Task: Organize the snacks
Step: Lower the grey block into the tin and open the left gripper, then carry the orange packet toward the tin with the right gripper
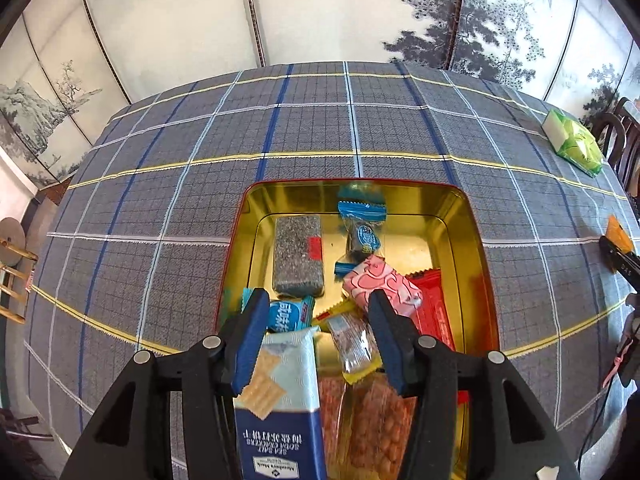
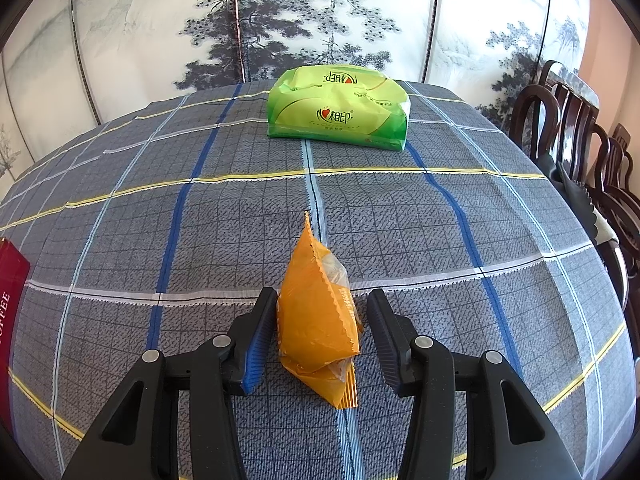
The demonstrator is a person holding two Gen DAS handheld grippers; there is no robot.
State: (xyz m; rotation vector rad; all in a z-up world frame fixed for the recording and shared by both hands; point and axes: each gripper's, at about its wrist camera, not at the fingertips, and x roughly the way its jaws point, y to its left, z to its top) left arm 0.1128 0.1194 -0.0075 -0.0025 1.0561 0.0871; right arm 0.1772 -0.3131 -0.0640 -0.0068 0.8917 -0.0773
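My left gripper [image 1: 319,300] hangs open above a gold tin [image 1: 472,216] with a red rim, on the checked tablecloth. A blue and white soda cracker pack [image 1: 280,400] lies between its fingers against the left pad; the right pad stands clear of it. In the tin lie a grey sesame bar [image 1: 298,256], a blue candy [image 1: 362,232], a pink packet [image 1: 384,284], a red packet [image 1: 434,312] and a peanut bag [image 1: 380,420]. My right gripper [image 2: 322,296] is shut on an orange snack packet [image 2: 316,320], which stands upright between the pads over the cloth.
A green tissue pack [image 2: 338,108] sits at the far side of the table. A dark red box [image 2: 10,300] shows at the left edge of the right wrist view. Dark wooden chairs [image 2: 580,132] stand past the table's right edge. A painted folding screen stands behind.
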